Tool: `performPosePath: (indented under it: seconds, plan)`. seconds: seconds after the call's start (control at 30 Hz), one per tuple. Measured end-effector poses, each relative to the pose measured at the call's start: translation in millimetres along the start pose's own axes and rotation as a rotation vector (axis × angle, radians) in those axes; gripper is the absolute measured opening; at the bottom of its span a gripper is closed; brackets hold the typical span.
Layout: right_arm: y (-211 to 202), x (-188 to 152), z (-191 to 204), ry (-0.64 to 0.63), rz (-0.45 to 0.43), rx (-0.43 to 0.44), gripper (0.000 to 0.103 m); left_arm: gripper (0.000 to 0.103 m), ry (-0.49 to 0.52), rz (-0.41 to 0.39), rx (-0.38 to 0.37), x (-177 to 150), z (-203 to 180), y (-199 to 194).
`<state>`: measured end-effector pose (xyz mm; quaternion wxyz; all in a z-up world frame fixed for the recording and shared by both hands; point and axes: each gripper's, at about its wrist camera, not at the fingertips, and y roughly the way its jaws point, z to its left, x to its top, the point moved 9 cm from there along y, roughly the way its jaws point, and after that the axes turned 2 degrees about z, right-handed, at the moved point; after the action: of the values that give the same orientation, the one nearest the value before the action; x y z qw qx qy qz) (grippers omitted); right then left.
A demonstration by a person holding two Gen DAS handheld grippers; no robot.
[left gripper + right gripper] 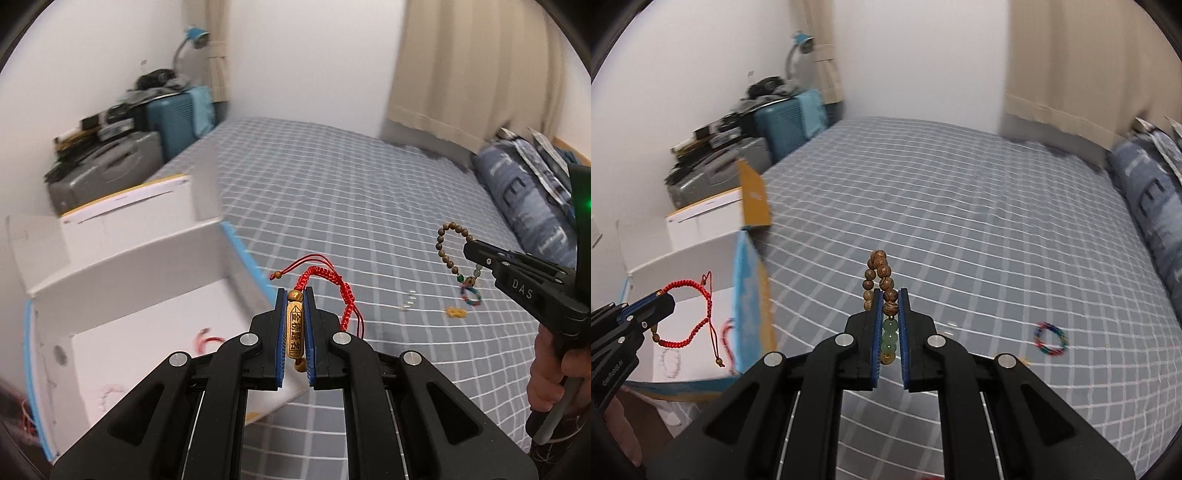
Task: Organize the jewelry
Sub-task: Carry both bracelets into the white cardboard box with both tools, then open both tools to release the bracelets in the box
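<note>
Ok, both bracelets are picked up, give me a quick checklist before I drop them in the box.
1. Left tool shut on red cord bracelet: ok.
2. Right tool shut on wooden bead bracelet: ok.
3. White box open: ok.
4. Red cord bracelet above the box opening: ok, by the right wrist view.
5. Wooden bead bracelet above the box: not ok, over the bedsheet.
6. Rainbow bracelet collected: not ok.
</note>
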<state>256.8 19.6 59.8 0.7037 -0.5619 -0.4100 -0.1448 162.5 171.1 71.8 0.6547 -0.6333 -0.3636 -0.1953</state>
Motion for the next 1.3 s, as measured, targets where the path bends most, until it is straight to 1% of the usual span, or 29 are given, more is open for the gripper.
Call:
performPosePath:
  seconds: [0.13,0.27,0.37,0.5,0.6,0.73,0.9,1.07,1.13,1.23,1.27,1.3]
  plan:
    - [7.6,11.3,52.4,-0.064,-0.002,0.066,0.007,0.008,-0.05,0.0,0.052,-6.6,40.0,-6.6]
    - [16.1,17.8,105.5,-0.125,0.002,0.132,0.007,0.008,-0.108,0.016,0.112,-20.1,83.4,-10.6]
    - [28.3,13.3,140.5,-0.162,0.03,0.175,0.007,0.008,-0.15,0.029,0.15,-32.6,112.6,-13.2]
    - [45.6,-3.1,174.6,-0.196,0.085,0.211,0.007,0.008,-0.197,0.065,0.186,-50.4,147.0,-7.2]
    - [59.7,-13.5,189.7,-0.217,0.117,0.216,0.007,0.008,-0.23,0.097,0.21,-67.3,165.2,-0.2]
    - [77.1,-27.7,202.0,-0.231,0.167,0.219,0.007,0.008,-0.252,0.132,0.226,-83.2,178.9,8.8]
    - [89.7,-46.4,208.9,-0.243,0.221,0.222,0.007,0.008,-0.264,0.175,0.236,-97.5,184.2,19.0]
    - [96.7,-55.6,210.9,-0.247,0.251,0.222,0.008,0.008,-0.273,0.207,0.236,-105.7,186.9,28.1]
    - [97.9,-57.3,212.4,-0.25,0.256,0.226,0.01,0.008,-0.283,0.214,0.239,-108.3,188.1,29.1]
    - [98.2,-58.6,213.6,-0.25,0.26,0.235,0.01,0.01,-0.291,0.224,0.245,-110.2,189.4,29.8]
    - [97.2,-60.2,213.6,-0.252,0.264,0.238,0.012,0.01,-0.291,0.224,0.245,-109.9,189.3,29.9]
    - [96.5,-60.2,213.6,-0.252,0.266,0.24,0.019,0.01,-0.295,0.224,0.247,-110.0,189.4,29.4]
